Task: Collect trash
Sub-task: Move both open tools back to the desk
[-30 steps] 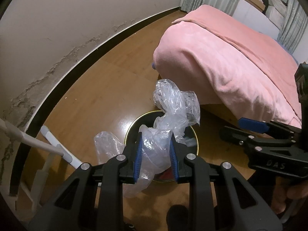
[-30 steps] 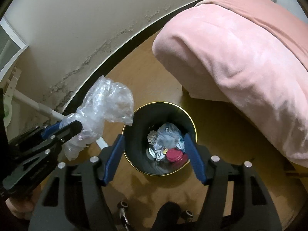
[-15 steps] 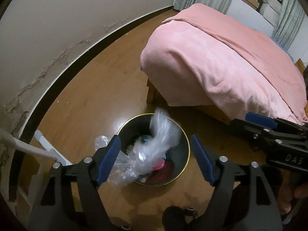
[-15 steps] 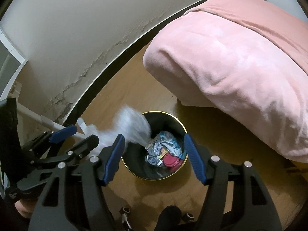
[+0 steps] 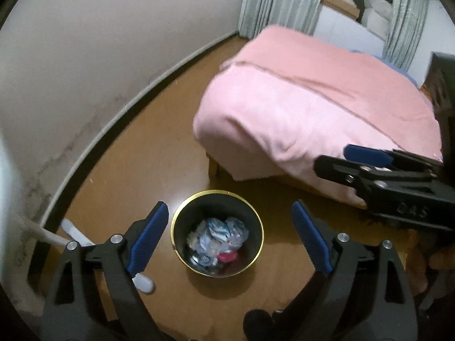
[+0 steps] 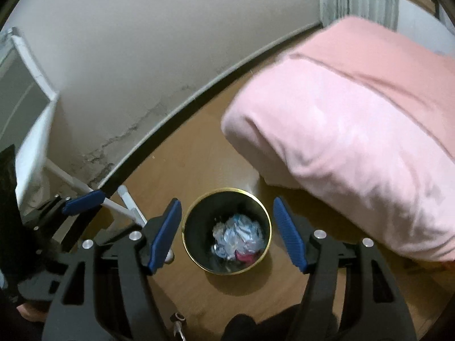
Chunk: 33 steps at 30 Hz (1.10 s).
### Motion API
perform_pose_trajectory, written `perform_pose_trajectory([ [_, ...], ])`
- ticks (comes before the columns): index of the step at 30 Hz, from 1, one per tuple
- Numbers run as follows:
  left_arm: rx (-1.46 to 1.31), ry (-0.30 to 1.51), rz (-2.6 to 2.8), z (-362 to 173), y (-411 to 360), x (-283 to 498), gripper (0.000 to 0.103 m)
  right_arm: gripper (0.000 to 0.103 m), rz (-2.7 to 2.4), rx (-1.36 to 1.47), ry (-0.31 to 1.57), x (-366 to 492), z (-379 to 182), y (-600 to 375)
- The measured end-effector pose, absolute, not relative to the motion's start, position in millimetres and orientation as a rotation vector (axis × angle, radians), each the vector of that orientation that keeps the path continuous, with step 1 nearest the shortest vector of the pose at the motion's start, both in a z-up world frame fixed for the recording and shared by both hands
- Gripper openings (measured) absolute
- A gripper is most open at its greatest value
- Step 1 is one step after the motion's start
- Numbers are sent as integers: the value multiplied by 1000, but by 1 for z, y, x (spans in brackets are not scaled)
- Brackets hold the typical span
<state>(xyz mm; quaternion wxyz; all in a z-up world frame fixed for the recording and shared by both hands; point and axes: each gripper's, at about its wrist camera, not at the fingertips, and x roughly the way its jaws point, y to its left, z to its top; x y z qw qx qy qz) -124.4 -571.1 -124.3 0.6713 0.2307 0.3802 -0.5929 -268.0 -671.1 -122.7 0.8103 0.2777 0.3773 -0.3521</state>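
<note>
While crumpled clear plastic and other trash sits heaped in the bottom of a black, gold-rimmed bin, the left claw hangs above it with nothing between its blue pads, its jaws spreading apart and already wide. Seen along that claw, the bin stands on the wooden floor directly between and beyond the two fingers. The right claw also hangs over the bin, empty, its jaws parting a little further and standing well apart, the bin framed between its pads.

Raised letters reading "DAS" show on the black body of the right claw where it juts into the left-wrist view at that claw's right; no such lettering is visible in the right-wrist view. Only the left-wrist view takes in the grey-green curtains and white furniture far ahead. Only the right-wrist view shows a white-framed panel leaning at the wall to the claw's left, plus the left claw's blue pad tip beside a white pole.

A bed under a pink blanket lies ahead and to the right of both claws, near the bin. A stained wall with dark skirting runs ahead and left.
</note>
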Motion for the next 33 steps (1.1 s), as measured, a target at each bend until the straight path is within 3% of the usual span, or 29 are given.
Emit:
perform_pose_trajectory([
  [7, 410, 727, -1238, -48, -481, -83, 89, 72, -577, 452, 731, -202, -52, -615],
  [12, 348, 684, -1053, -20, -395, -30, 90, 72, -373, 375, 733, -122, -34, -556],
  [24, 146, 771, -502, -30, -152, 99, 91, 72, 69, 240, 836, 83, -34, -379],
  [33, 86, 839, -350, -45, -66, 156, 91, 71, 168, 206, 885, 195, -43, -298],
])
